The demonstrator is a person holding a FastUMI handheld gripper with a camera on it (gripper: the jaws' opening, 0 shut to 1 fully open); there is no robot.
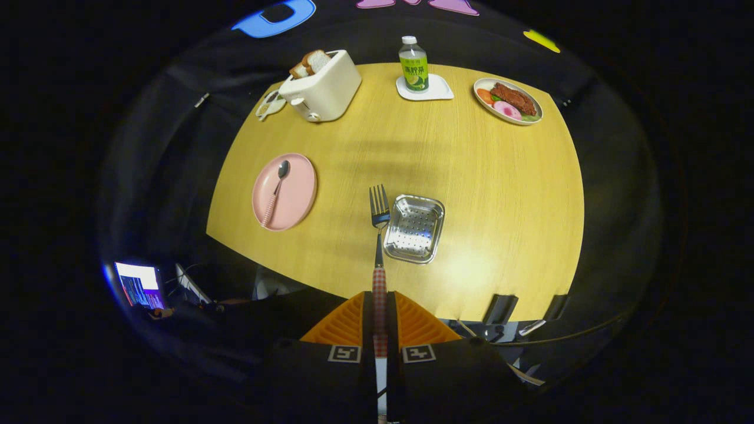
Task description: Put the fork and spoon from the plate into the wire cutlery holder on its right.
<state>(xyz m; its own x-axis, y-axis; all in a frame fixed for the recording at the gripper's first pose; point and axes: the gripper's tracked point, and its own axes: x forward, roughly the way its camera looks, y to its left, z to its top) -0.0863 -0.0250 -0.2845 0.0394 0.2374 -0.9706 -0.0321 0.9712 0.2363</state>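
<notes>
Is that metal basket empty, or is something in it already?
Empty: the basket shows only its bare holed bottom. The fork is in the jaws; the spoon lies on the plate.

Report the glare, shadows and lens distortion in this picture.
Gripper view: a bright patch of glare lies on the yellow wooden table just right of the perforated metal cutlery holder, which glints too; soft band shadows cross the table beyond the checked-handled fork held in the gripper; fisheye distortion bows the table's straight edges; the picture is sharp.

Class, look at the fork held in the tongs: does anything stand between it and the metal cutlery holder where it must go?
Nothing visible does. The tongs are shut on the fork, whose tines sit just left of the holder, with bare table around it. The spoon lies apart on the pink plate.
</notes>
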